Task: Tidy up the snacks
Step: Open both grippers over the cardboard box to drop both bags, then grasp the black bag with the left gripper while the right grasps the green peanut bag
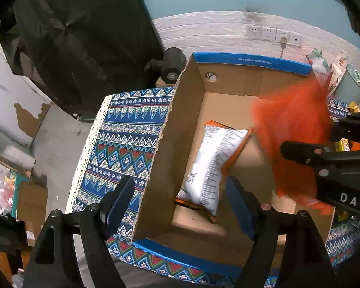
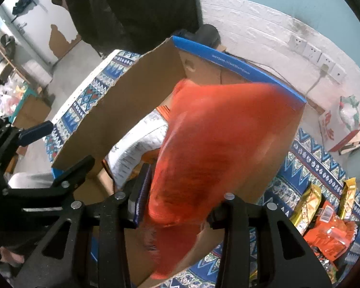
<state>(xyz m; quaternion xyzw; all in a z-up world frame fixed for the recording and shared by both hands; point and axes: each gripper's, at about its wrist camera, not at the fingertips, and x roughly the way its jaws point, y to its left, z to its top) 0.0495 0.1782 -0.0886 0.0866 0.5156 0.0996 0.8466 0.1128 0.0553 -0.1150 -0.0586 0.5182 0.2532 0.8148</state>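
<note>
Yellow snack packets (image 2: 307, 206) show only from the right wrist.

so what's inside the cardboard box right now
One snack bag lies white side up on the floor of the cardboard box. The blurred orange packet and right hand-held gripper hide the box's right part.

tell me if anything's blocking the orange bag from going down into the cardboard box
Nothing visible blocks it. The blurred orange bag at the right gripper is already over the open cardboard box. One white snack bag lies on the floor toward the left wall; bare floor shows beside it. The left gripper is open and empty.
</note>
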